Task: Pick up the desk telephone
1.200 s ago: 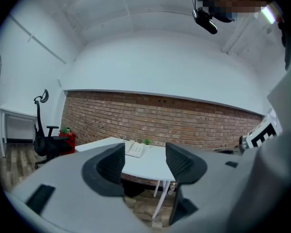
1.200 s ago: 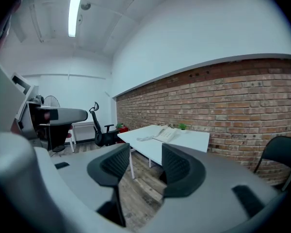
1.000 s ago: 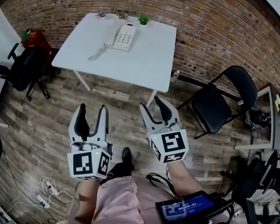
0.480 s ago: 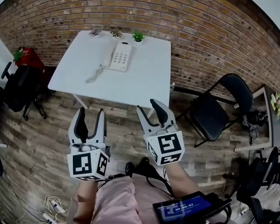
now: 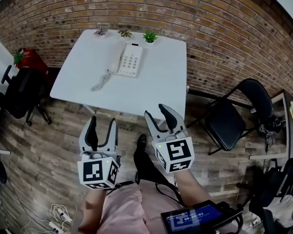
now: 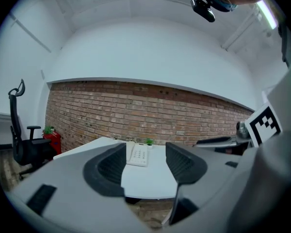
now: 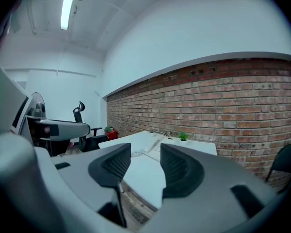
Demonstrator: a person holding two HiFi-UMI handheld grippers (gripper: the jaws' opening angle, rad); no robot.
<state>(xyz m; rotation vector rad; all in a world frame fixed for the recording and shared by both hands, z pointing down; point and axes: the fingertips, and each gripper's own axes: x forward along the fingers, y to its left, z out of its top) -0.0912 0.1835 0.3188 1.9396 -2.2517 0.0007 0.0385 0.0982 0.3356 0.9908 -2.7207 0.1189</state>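
Two claws hang in front of you above the wooden floor (image 5: 49, 145), and neither one holds or touches anything. Your left claw (image 5: 102, 123) has its jaws partway apart, with only air between the pads. Your right claw (image 5: 156, 112) stands much the same, jaws partway apart and empty. It sits closer than the left one to the near edge of the counter (image 5: 151, 94).

The desk telephone (image 5: 129, 60) lies well ahead of both claws, on the far half of the counter and close to the brick wall (image 5: 210, 28). In the left gripper view you see it through the gap between the jaws, close to the left jaw's tip, so it is almost straight ahead of that claw. In the right gripper view it also shows in the gap, ahead of that claw and a little to its left. The handset rests along the telephone's left side. The coiled cord (image 5: 100, 80) trails off the telephone toward your left claw's side of the counter.

Beyond the telephone, farther from both claws, a small green plant (image 5: 149, 35) stands at the counter's back edge. A black folding chair (image 5: 232, 118) stands off to the right of your right claw. A black office chair (image 5: 19, 84) stands well to the left of your left claw.
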